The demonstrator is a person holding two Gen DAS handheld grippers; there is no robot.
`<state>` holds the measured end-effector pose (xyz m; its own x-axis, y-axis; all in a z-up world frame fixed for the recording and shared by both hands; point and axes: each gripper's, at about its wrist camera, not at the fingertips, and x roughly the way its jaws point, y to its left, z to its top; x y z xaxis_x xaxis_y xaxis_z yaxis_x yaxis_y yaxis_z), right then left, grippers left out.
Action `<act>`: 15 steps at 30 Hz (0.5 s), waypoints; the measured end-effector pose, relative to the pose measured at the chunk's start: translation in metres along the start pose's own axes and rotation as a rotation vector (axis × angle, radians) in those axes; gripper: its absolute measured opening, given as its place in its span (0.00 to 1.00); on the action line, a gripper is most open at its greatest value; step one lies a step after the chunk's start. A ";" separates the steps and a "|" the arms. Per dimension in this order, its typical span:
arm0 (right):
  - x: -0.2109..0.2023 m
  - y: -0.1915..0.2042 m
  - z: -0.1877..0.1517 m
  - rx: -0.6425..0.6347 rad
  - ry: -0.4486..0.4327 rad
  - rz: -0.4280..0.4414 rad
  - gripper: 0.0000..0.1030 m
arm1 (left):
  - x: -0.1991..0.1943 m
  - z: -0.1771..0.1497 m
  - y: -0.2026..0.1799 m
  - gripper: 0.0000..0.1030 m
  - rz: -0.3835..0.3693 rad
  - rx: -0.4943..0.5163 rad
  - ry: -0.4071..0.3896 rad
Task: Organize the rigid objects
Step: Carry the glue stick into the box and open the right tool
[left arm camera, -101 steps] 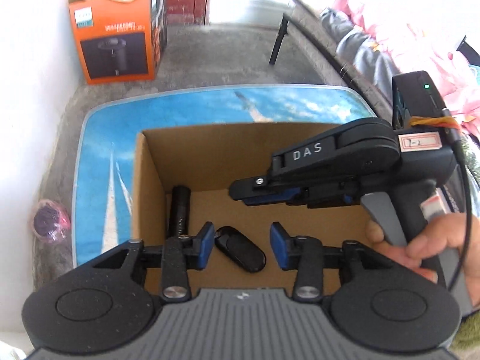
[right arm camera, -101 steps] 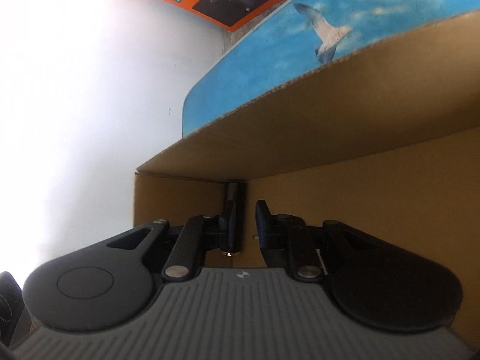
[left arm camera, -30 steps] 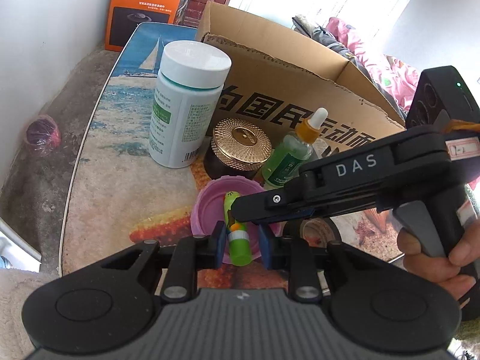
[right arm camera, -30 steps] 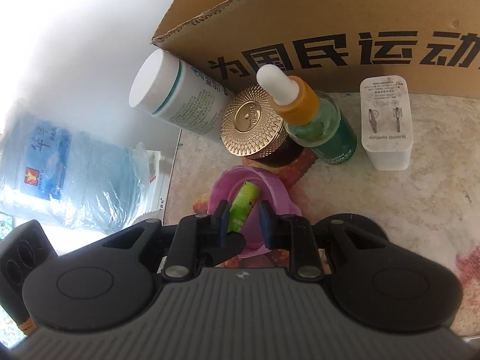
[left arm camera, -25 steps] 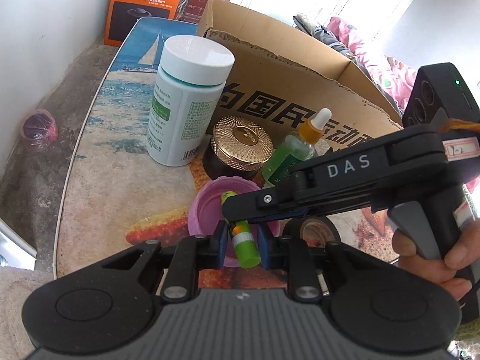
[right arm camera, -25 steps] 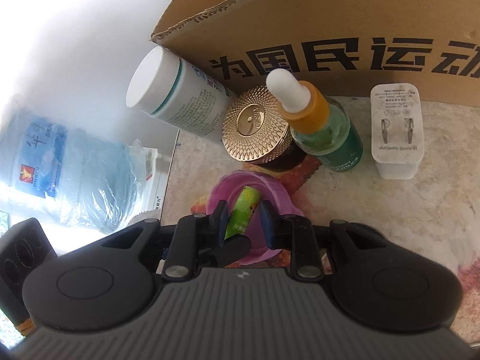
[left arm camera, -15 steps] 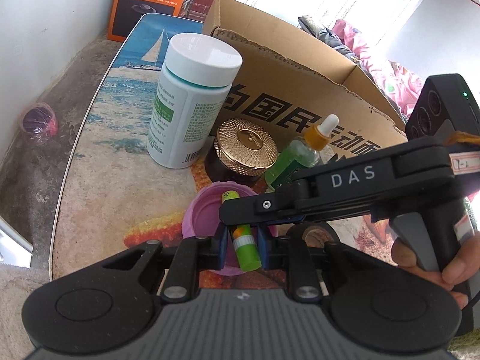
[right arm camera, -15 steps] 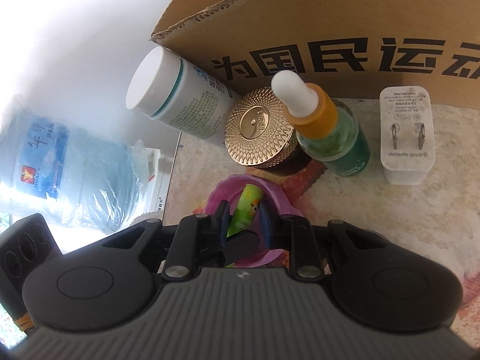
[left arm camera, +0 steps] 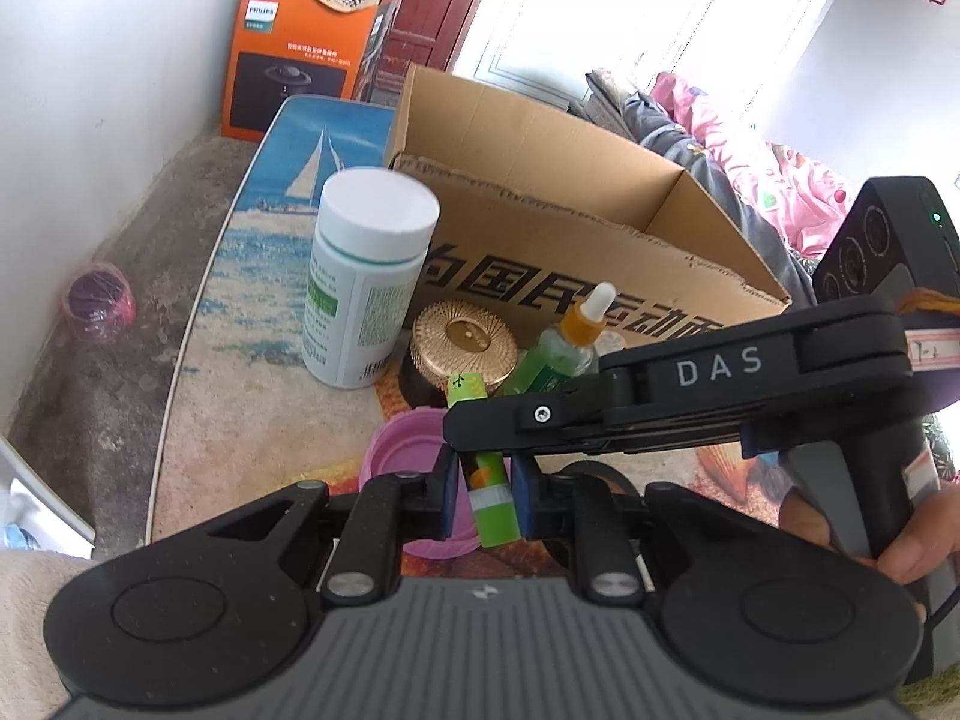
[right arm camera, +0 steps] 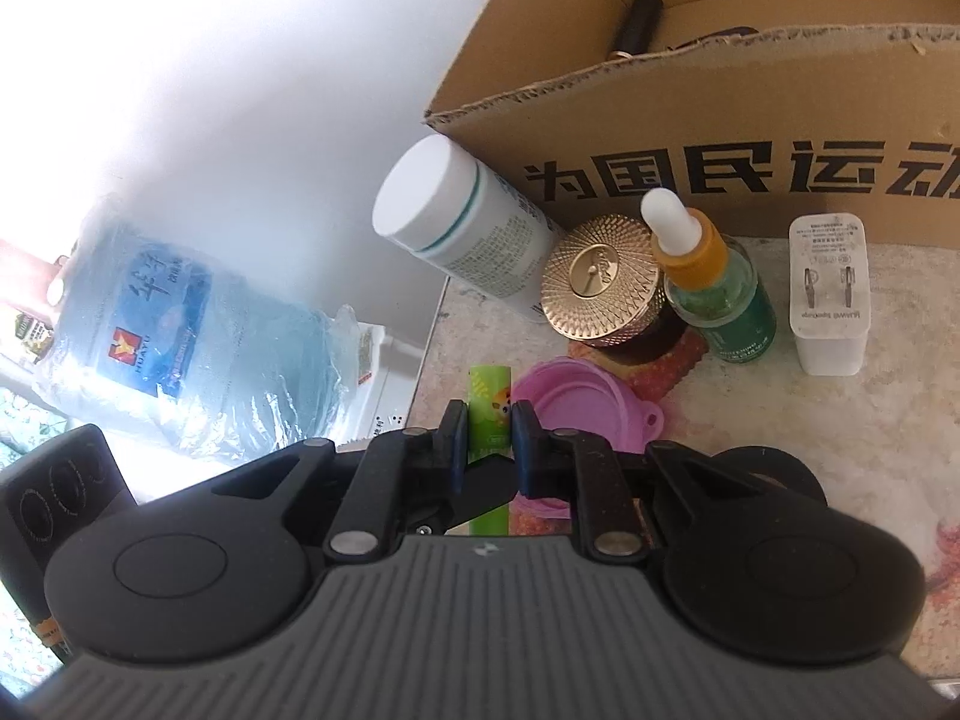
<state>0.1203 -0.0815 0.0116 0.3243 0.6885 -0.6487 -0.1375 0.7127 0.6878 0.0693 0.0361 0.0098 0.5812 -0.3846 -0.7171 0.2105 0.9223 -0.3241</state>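
A small green tube with a cartoon label hangs above the pink lid, and both grippers grip it. My left gripper is shut on its lower end, blue pads pressing both sides. My right gripper is shut on the same green tube higher up, and its black fingers cross in front of the tube in the left wrist view. The open cardboard box stands behind; a black cylinder lies inside it.
In front of the box stand a white bottle, a gold-lidded jar, a green dropper bottle and a white charger. A water jug lies off the table's left edge. An orange carton sits on the floor.
Both grippers tightened on the green tube and rose, lifting it out of the pink lid. The box's inside has come into the right wrist view.
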 end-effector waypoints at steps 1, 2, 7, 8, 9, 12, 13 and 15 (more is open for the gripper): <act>-0.003 0.002 0.000 -0.005 -0.009 0.007 0.14 | -0.004 0.001 -0.003 0.19 0.005 0.006 -0.008; -0.006 0.004 0.000 -0.009 -0.017 0.013 0.14 | -0.007 0.003 -0.005 0.19 0.010 0.013 -0.016; -0.031 0.017 0.009 -0.049 -0.076 0.051 0.14 | -0.027 0.017 -0.020 0.19 0.030 0.059 -0.067; -0.036 0.021 0.012 -0.058 -0.089 0.058 0.14 | -0.031 0.022 -0.023 0.19 0.032 0.064 -0.076; -0.041 0.025 0.017 -0.065 -0.102 0.066 0.14 | -0.034 0.027 -0.026 0.19 0.033 0.070 -0.085; -0.057 0.034 0.032 -0.087 -0.147 0.084 0.14 | -0.042 0.048 -0.035 0.18 0.033 0.099 -0.113; -0.063 0.037 0.040 -0.096 -0.163 0.086 0.14 | -0.043 0.057 -0.039 0.18 0.031 0.113 -0.121; -0.073 0.040 0.055 -0.104 -0.192 0.086 0.14 | -0.043 0.076 -0.043 0.18 0.016 0.128 -0.128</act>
<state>0.1422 -0.1109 0.1045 0.4784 0.7159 -0.5085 -0.2644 0.6696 0.6940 0.0947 0.0158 0.1012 0.6788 -0.3690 -0.6348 0.2935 0.9288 -0.2261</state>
